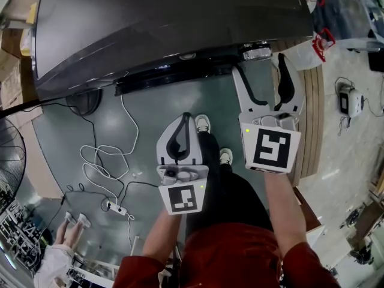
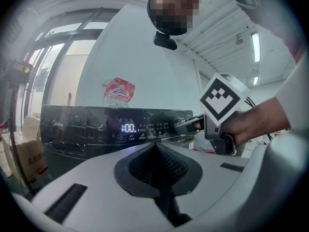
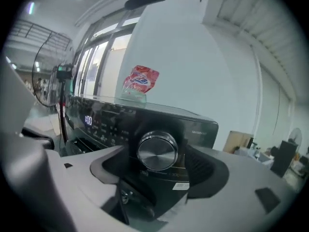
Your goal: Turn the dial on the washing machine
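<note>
The black washing machine (image 1: 162,23) fills the top of the head view, its control panel facing me. Its round silver dial (image 3: 157,151) sits between the two jaws of my right gripper (image 3: 159,162), which stand wide apart with a gap on each side of the dial and no pad pressing on it. From above, the right gripper (image 1: 259,66) reaches to the panel's right end. My left gripper (image 1: 185,119) hangs back from the machine, shut on nothing. In the left gripper view (image 2: 157,148) the lit display (image 2: 128,127) reads 1:00.
A red and white packet (image 3: 141,81) lies on top of the machine. White and black cables and a power strip (image 1: 117,207) trail over the floor at the left. A fan (image 1: 9,155) stands at the far left. A wooden platform (image 1: 312,101) runs along the right.
</note>
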Demonstrator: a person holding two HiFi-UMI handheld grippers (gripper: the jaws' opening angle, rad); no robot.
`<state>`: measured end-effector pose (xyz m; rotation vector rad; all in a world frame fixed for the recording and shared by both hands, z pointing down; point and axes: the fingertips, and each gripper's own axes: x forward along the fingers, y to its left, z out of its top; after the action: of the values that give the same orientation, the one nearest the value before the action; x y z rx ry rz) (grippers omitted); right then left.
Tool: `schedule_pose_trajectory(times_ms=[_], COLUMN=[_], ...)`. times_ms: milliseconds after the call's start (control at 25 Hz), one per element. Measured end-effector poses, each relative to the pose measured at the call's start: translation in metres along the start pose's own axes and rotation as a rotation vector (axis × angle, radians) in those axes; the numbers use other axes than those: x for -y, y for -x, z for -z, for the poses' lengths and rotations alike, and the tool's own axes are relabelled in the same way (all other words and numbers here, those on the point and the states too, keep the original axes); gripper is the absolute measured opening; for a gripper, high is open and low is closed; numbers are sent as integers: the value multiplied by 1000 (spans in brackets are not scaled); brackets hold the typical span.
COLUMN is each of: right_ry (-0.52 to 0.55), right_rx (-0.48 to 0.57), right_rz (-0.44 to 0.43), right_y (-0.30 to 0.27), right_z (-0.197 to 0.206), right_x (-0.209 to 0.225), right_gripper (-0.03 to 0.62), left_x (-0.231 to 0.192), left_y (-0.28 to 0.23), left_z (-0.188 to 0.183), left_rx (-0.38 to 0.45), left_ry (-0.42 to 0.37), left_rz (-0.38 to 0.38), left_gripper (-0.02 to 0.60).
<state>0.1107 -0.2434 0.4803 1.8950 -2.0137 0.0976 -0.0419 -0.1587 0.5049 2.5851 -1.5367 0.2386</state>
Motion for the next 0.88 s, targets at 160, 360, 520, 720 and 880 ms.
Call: schedule_pose_trajectory(times_ms=[160,360,520,720,880], right_ry=[172,178,136,130,99], right_rx=[-38,-51,-59,-59,-60], right_rz=[28,32,37,61,68], right_y=[0,-2,-5,-7,-7], right_z=[3,6,8,8,7], right_x=[-5,-10,-8,-3,-3], right_gripper=[350,350,341,279,278], left_x=[-1,-3,-4,-7,-9], left_y=[2,2,2,2,3], left_z=[2,4,4,4,3], left_rx=[-6,-5,-3,-5,-4], left_ry=[1,1,1,-2,-2], left_rz=[-2,-8,-8,-13,-14], left_gripper=[9,9,9,9,9])
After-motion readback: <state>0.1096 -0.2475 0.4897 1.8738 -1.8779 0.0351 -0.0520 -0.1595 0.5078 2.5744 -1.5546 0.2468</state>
